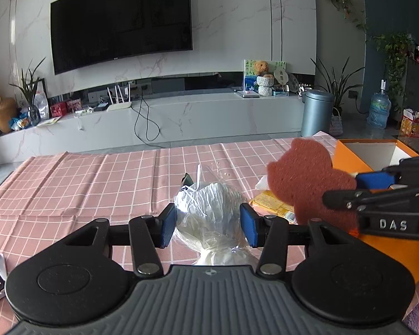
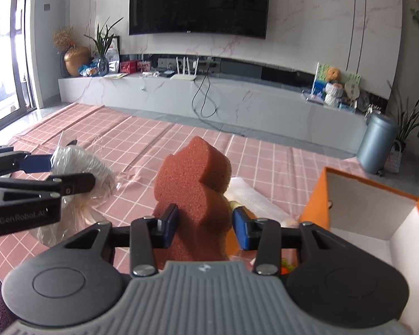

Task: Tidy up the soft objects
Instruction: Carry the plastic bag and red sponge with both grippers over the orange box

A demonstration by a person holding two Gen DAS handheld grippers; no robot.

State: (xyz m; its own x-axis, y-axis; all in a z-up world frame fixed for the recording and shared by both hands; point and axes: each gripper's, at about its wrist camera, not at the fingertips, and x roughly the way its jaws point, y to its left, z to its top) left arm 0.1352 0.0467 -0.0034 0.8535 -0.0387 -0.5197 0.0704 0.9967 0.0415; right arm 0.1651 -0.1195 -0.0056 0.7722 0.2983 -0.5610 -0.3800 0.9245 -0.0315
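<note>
Grippers both pinch loads lifted clear of the checked cloth [image 1: 69, 178], your left gripper [image 1: 208, 224] squeezing the clear-wrapped white bundle [image 1: 209, 203] and your right gripper [image 2: 205, 227] the brown sponge [image 2: 194, 184], likely bound for the orange box [image 2: 377, 209] at right.

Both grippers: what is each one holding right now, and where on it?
Left gripper clamps the clear bag of white shredded paper across its middle. Right gripper clamps the reddish-brown sponge by its lower sides.

Black tool [image 1: 208, 220], blue pads, gray ribbed base

Right gripper [image 1: 352, 188] reads "DAS", left gripper [image 2: 61, 180] seemingly "GenRobot.AI"
</note>
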